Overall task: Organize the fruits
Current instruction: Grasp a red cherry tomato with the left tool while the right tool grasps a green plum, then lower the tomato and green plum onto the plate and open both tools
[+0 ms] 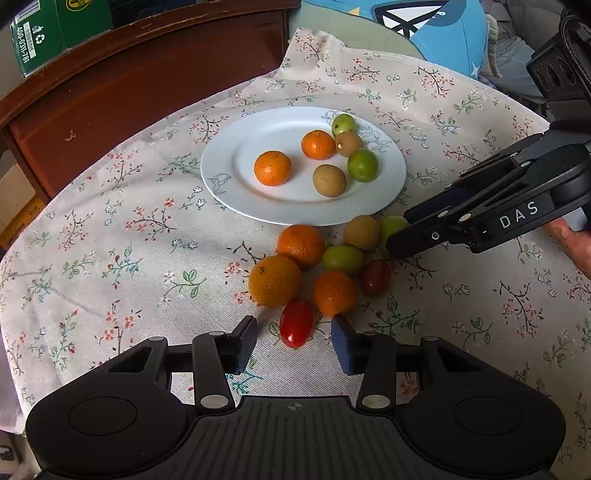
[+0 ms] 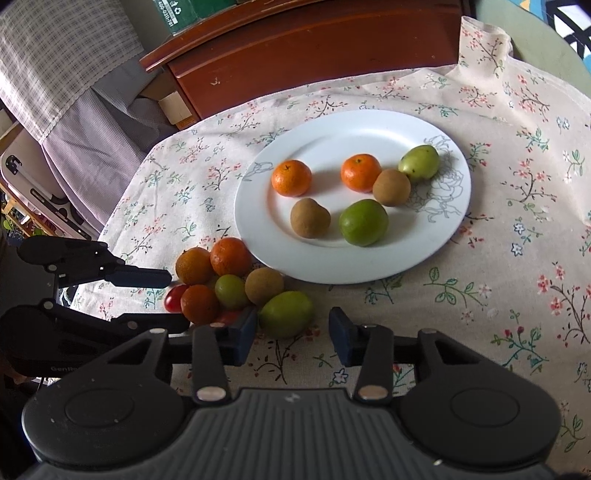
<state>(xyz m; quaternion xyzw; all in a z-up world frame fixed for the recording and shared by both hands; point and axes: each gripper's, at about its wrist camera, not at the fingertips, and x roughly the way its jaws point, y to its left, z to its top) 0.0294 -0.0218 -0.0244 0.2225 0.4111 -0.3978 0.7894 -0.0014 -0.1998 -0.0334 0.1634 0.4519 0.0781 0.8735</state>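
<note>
Left wrist view: a loose cluster of fruit lies on the floral tablecloth (image 1: 110,240) just in front of the white plate (image 1: 236,155). In it are three oranges, among them the near-left orange (image 1: 274,281), two green fruits, a brown fruit (image 1: 361,232) and two red tomatoes. The nearest tomato (image 1: 296,322) lies between the fingertips of the left gripper (image 1: 294,334), whose jaws stand wide apart with neither pad touching it.

On the plate sit two more oranges, two brown fruits and two green ones, such as the large green fruit (image 2: 363,222) toward the plate's near side.

The right gripper (image 1: 397,236) reaches into the cluster from the right, its tip against the far green fruit. From the right wrist view its own jaws (image 2: 291,334) are wide, and the light green fruit (image 2: 286,314) lies just beside the left finger, partly in the gap; nothing is clamped.

The cloth covers the desk. Behind it stands a dark wooden cabinet (image 2: 314,48) with a green box (image 1: 40,33) on top, and a blue cushion (image 1: 443,33) lies to the far right.
</note>
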